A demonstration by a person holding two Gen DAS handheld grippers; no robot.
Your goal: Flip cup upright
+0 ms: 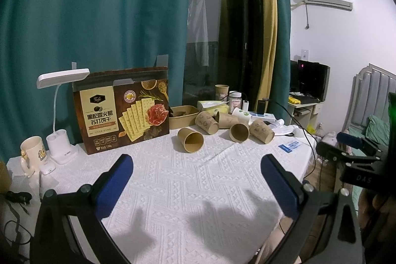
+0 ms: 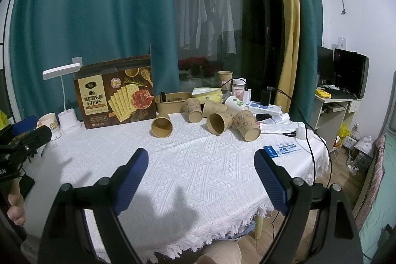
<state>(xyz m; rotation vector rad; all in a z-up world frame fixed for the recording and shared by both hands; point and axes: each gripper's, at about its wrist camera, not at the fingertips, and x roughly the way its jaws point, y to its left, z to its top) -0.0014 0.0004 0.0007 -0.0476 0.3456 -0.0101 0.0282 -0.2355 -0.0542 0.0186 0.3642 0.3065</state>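
Both grippers show black frames with round silver screws. The fingers [image 1: 116, 184] wear ribbed blue pads. White lettering marks the right gripper [image 1: 351, 147].

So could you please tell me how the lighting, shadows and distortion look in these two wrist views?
Left wrist view: dim greenish light, strong fisheye bending of the curtain, soft tongs shadows on the tablecloth. Right wrist view: same bending, dark window reflections, soft shadow under the open right tongs.
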